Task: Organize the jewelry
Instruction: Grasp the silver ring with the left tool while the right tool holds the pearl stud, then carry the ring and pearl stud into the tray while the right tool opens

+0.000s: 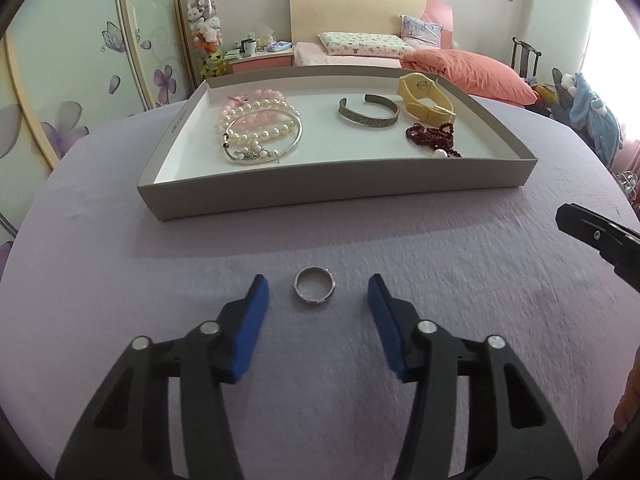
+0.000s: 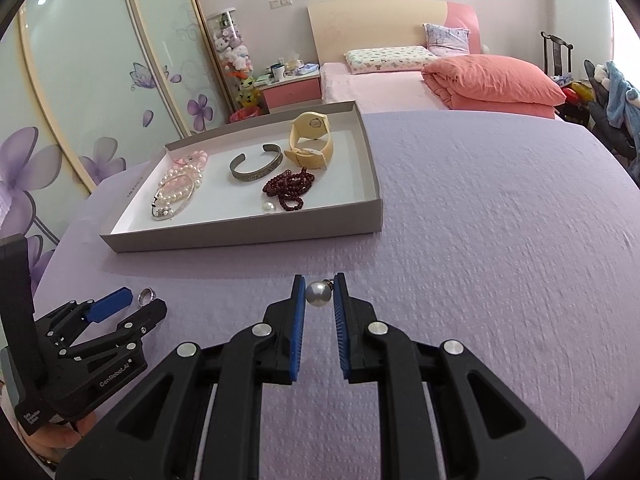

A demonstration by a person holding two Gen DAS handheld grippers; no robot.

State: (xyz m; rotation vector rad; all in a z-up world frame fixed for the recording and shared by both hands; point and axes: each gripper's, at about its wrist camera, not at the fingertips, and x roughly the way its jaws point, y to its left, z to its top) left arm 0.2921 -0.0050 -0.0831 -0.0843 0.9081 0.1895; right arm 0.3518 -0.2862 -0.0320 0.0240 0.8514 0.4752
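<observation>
Jewelry is spread between a shallow grey cardboard tray [image 1: 332, 196] with a white floor and the lavender quilted bedspread [image 1: 460, 264] it sits on. On the tray's left lies a heap of white and pink pearl bracelets [image 1: 256, 120] with a thin silver bangle [image 1: 280, 148] across it; an engraved grey metal cuff [image 1: 368, 114] lies in the middle, a pale yellow plastic watch [image 1: 424, 94] stands at the far right, and dark red bead strands [image 1: 434, 138] lie near it beside a loose white pearl [image 1: 441, 154].

Nearer the camera, a plain silver ring [image 1: 314, 283] lies flat on the bedspread between the blue pads of the left gripper [image 1: 318, 290]. The jaws stand apart on either side of the ring, with bedspread visible between each pad and the band.

To the right, well clear of the tray, the right gripper [image 2: 319, 292] is clamped on a round white pearl pendant [image 2: 319, 293] with a small metal loop; the pearl is pinched at the fingertips.
</observation>
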